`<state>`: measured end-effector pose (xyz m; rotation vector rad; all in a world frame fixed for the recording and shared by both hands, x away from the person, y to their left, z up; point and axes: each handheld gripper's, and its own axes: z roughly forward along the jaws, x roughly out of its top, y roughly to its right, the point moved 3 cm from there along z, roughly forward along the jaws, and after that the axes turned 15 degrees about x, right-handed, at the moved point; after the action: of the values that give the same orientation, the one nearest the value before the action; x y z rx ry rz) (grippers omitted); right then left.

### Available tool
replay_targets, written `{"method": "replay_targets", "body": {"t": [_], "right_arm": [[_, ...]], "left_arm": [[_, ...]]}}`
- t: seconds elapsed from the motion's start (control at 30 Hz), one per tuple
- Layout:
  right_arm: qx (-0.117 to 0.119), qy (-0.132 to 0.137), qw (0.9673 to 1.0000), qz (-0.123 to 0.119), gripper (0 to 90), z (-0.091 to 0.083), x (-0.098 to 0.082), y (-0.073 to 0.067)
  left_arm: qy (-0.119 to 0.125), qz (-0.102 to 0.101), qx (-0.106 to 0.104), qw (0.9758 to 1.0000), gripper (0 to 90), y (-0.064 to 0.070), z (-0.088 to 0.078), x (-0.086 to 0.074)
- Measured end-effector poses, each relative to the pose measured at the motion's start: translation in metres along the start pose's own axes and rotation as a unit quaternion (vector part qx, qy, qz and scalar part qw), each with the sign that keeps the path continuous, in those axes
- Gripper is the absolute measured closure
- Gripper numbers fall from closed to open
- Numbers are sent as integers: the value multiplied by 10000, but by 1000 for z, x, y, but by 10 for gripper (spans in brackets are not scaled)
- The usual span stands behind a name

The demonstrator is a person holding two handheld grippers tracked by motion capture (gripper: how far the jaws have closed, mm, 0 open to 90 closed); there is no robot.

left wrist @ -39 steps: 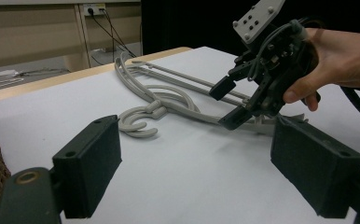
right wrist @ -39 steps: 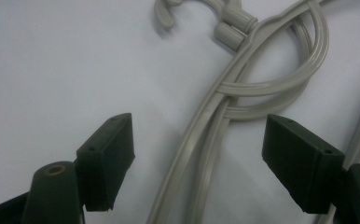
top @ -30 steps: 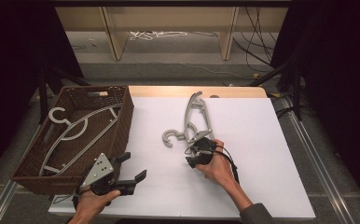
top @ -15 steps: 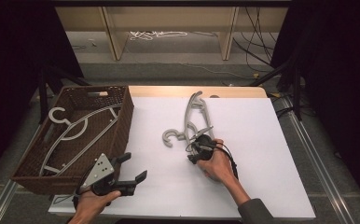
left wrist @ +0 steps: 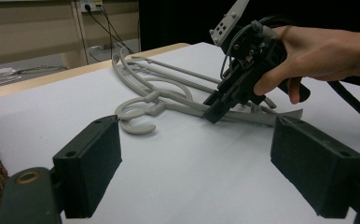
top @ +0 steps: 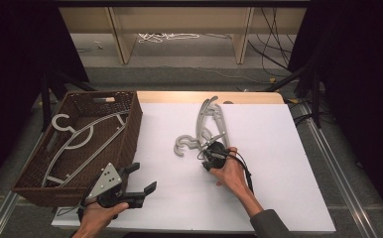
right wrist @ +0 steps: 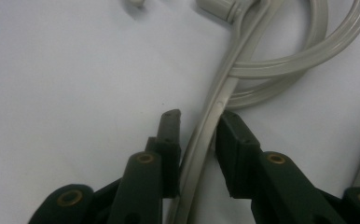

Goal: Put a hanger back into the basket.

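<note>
Grey plastic hangers (top: 212, 118) lie overlapped in the middle of the white table, their hooks (left wrist: 136, 116) pointing towards the basket. My right gripper (top: 209, 149) (left wrist: 214, 113) points down onto them. One thin hanger arm (right wrist: 205, 133) runs between its jaws. The jaws have just been closing, and the pads (right wrist: 169, 135) stand close on both sides of the arm with a thin gap left. Near the table's front left, my left gripper (top: 144, 177) (left wrist: 199, 140) is held wide open and holds nothing.
A brown wicker basket (top: 131, 124) stands at the table's left edge with another grey hanger (top: 80, 135) lying inside. The white tabletop (top: 279, 163) stretches out to the right of the hangers. Table legs and cables stand beyond the far edge.
The right gripper's jaws have drawn together around the hanger arm, and that hand has edged slightly towards the hangers. The left gripper has kept still.
</note>
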<state>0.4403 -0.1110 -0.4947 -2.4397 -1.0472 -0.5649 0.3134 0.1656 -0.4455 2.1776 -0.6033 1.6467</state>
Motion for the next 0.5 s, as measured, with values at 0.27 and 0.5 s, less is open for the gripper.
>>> {"method": "replay_targets", "body": {"t": [0.27, 0.5], "right_arm": [[-12, 7, 9999, 128, 743, -8, 1, -5], [1, 288, 9994, 194, 751, -23, 6, -5]], "left_arm": [[-27, 55, -24, 10000, 160, -1, 0, 0], [-30, -25, -31, 10000, 160, 0, -1, 0]]}}
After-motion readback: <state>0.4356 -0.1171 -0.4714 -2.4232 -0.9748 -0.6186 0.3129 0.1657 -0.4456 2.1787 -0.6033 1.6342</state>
